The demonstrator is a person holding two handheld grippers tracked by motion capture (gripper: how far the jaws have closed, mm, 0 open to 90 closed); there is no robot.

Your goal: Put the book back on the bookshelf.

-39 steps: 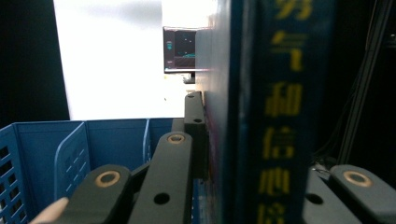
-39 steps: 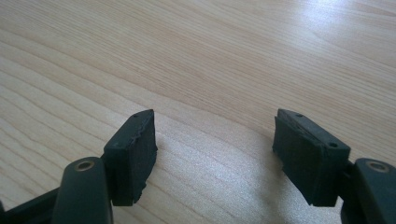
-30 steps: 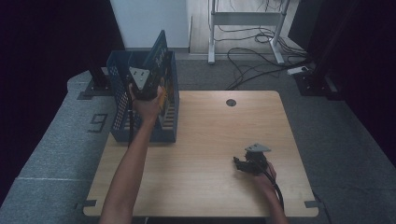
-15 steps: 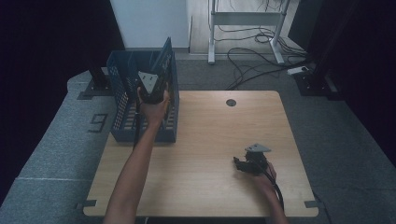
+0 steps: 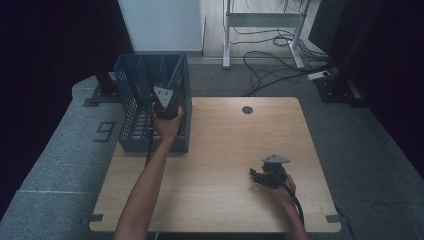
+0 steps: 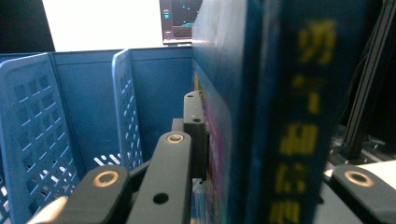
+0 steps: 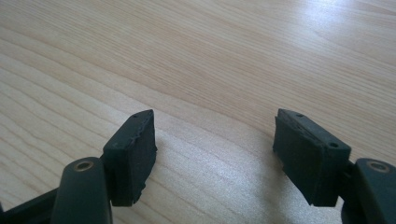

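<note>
One dark blue hardcover book [image 6: 261, 116] with yellow spine lettering stands upright, clamped in the left gripper [image 5: 166, 106], long axis vertical, poised over the right-hand slot of the blue perforated plastic file basket [image 5: 131, 100] at the table's far left. Smooth cover, gridded dividers below. Well apart, the right gripper [image 7: 215, 154] rests open-jawed on the pale wooden table [image 5: 225, 150].

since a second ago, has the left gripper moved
Yes. The left gripper, shut on a book, has sunk lower into the blue crate, toward its near wall.
</note>
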